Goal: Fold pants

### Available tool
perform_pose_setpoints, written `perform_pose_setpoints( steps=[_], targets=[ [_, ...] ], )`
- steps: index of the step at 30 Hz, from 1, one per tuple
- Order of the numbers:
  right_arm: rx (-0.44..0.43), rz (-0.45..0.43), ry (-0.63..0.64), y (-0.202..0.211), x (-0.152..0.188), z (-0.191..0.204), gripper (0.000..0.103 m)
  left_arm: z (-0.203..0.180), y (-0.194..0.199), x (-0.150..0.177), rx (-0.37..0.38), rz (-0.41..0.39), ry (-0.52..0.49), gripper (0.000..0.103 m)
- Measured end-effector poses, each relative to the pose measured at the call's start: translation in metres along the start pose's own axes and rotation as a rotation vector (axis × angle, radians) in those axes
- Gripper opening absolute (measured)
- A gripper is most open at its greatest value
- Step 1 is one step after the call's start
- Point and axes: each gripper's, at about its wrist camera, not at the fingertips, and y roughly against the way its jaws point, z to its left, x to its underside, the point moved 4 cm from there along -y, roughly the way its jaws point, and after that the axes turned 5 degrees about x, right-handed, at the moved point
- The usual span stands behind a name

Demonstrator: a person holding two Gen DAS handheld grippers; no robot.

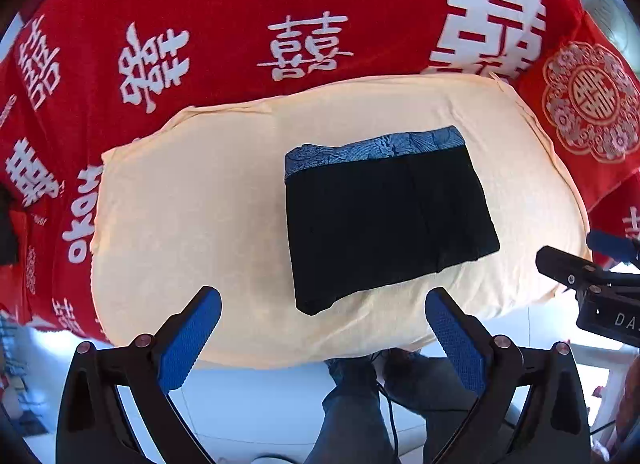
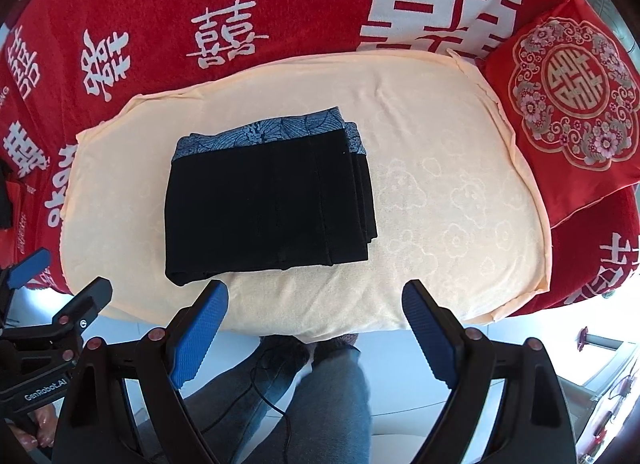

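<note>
the black pants (image 2: 268,200) lie folded in a compact stack on the cream cloth (image 2: 440,192), patterned waistband at the far edge; the left hand-held gripper (image 1: 322,304) hangs above the near edge, fingers apart and empty; the right hand-held gripper (image 2: 316,298) likewise, spread and holding nothing; red blanket (image 2: 160,4) beneath.

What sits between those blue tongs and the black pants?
Nothing visible. Only bare cream cloth lies between the open right tongs, the open left tongs and the folded black pants.
</note>
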Motion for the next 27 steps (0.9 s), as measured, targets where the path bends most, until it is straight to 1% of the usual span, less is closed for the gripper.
perform_pose_setpoints(
  steps=[2,3,5,10,14,17,21,24,27],
  targets=[
    [-0.003,-0.007,0.008,0.003,-0.001,-0.003,0.091,-0.002,0.000,0.001,0.006,0.009,0.037,0.102],
    [-0.005,-0.026,0.016,0.008,-0.002,-0.005,0.091,-0.004,-0.001,0.002,0.008,0.014,0.044,0.102],
    [0.009,-0.024,0.036,0.008,-0.002,-0.009,0.091,-0.008,-0.003,0.005,-0.010,0.029,0.056,0.102],
    [-0.003,-0.022,0.101,0.007,-0.006,-0.010,0.091,-0.017,0.001,0.008,-0.016,0.005,0.094,0.102],
    [-0.001,-0.019,0.135,0.003,-0.013,-0.006,0.091,-0.015,0.006,0.007,-0.033,-0.011,0.128,0.102],
    [-0.001,-0.028,0.169,0.003,-0.018,-0.001,0.091,-0.014,0.003,0.006,-0.041,0.003,0.150,0.102],
    [-0.004,-0.036,0.197,0.003,-0.023,0.000,0.091,-0.016,0.000,0.005,-0.058,0.018,0.156,0.102],
    [-0.006,-0.030,0.201,0.000,-0.025,-0.001,0.091,-0.020,-0.001,0.004,-0.091,0.008,0.141,0.102],
    [-0.009,-0.020,0.205,-0.003,-0.026,-0.003,0.091,-0.026,-0.002,0.003,-0.088,0.010,0.124,0.102]
  ],
)
